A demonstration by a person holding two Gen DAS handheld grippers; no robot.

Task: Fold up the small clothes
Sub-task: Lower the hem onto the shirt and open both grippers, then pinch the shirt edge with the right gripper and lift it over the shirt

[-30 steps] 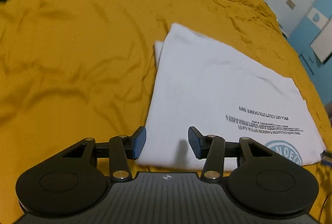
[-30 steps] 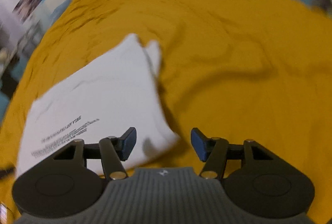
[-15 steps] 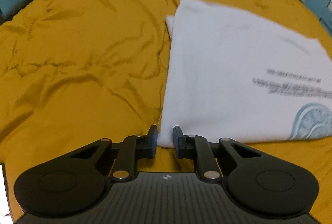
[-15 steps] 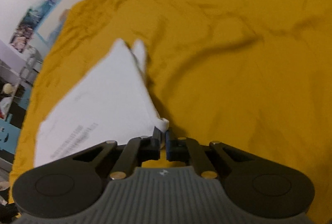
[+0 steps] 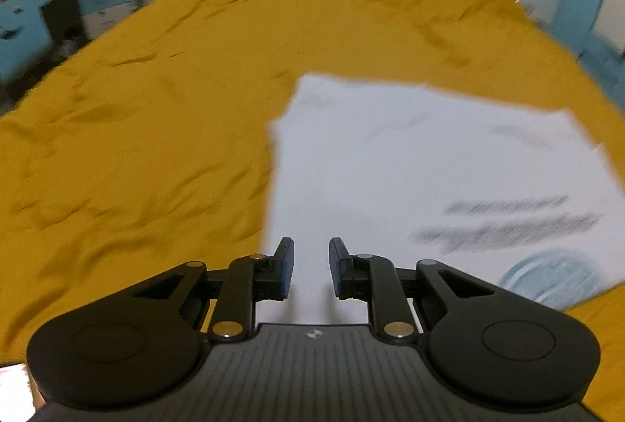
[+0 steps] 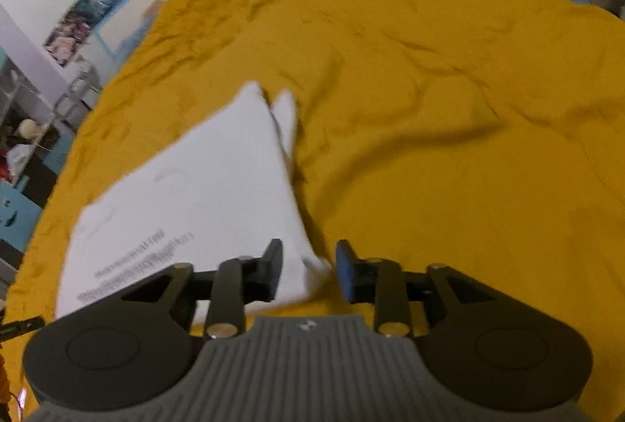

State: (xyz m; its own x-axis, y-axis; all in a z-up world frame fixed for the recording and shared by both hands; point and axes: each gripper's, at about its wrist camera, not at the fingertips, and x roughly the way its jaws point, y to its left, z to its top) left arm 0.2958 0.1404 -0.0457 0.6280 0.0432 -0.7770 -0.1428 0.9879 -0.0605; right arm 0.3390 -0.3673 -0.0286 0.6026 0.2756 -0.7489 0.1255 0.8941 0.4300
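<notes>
Mustard-yellow bedsheet (image 5: 156,148) carries folded white printed T-shirt (image 5: 429,168); my left hand-held gripper (image 5: 311,265) & right hand-held gripper (image 6: 306,267) both opening, narrow gaps, shirt edge between, unpinched.

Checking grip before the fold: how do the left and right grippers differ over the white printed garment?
Left gripper: narrower gap, over the folded white printed garment near its left edge, cloth below the fingers. Right gripper: wider gap, the garment's lifted corner between its fingers. Shared: both opening, pressing nothing, above the mustard-yellow sheet.
</notes>
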